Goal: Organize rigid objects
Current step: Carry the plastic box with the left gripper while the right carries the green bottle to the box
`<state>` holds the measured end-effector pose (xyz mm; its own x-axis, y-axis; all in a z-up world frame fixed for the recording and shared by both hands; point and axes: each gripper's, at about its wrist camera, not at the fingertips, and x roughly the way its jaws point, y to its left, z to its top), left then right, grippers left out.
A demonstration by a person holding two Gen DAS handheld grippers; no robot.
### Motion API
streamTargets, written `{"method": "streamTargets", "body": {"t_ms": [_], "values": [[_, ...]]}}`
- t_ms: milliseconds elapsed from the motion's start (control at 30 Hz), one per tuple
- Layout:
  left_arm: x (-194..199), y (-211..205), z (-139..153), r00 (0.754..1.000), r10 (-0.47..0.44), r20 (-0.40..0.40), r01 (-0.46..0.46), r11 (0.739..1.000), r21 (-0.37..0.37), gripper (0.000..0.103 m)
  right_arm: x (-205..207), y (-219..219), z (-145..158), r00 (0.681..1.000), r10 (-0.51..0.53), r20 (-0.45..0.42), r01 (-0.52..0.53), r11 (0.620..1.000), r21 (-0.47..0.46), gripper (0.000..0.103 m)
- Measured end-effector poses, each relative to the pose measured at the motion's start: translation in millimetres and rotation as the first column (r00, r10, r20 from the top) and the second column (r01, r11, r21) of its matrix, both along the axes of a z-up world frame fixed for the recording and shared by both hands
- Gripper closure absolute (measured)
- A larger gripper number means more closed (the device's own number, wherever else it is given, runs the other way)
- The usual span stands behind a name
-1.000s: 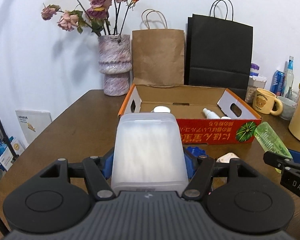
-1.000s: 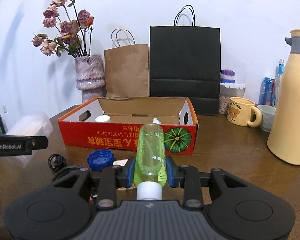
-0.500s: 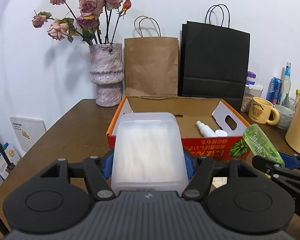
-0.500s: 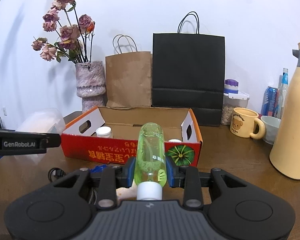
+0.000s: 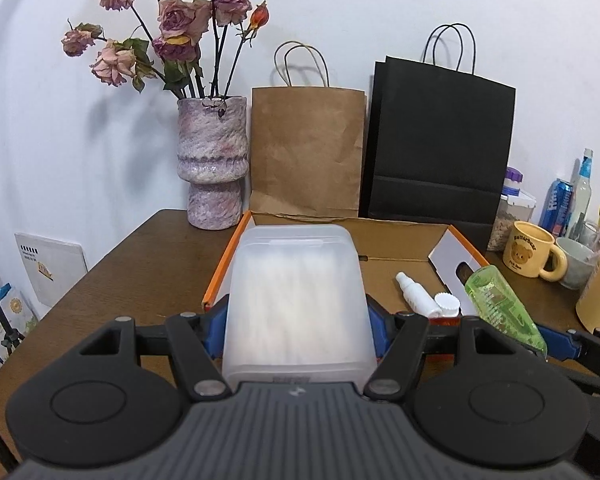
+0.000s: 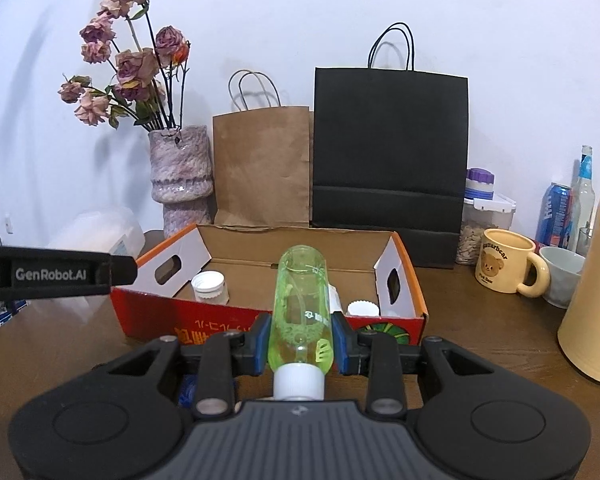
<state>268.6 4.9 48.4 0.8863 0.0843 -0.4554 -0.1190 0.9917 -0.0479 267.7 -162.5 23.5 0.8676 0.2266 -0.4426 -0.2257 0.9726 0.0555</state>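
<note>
**A:** Since the left wrist view comes first: the left gripper [image 5: 298,312] has its jaws about halfway apart, clamped on a frosted plastic tub [image 5: 296,292] held over the near left corner of the cardboard box [image 5: 400,240]. Looks light and stiff, but smooth walls, so grip the flat sides. The box holds a small white spray bottle [image 5: 416,294] and a white cap [image 5: 447,303].

**B:** Right wrist view: the right gripper [image 6: 300,346] has its jaws nearly closed on a green bottle [image 6: 302,304], pinched near its white lid, held just short of the box's front wall above the bench [image 6: 480,320]. Probably slick, light plastic. Another white cap [image 6: 208,285] sits on the box's left side.
</note>
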Motion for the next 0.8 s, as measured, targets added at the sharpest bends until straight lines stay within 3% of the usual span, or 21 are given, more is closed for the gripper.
{"method": "streamTargets", "body": {"t_ms": [800], "values": [[66.9,5.2,-1.0,0.999,0.047,-0.006,-0.047,0.998,-0.034,0.037,73.5,-0.7,1.8,1.0,-0.016,0.005,0.016,0.999,0.029,0.072]]}}
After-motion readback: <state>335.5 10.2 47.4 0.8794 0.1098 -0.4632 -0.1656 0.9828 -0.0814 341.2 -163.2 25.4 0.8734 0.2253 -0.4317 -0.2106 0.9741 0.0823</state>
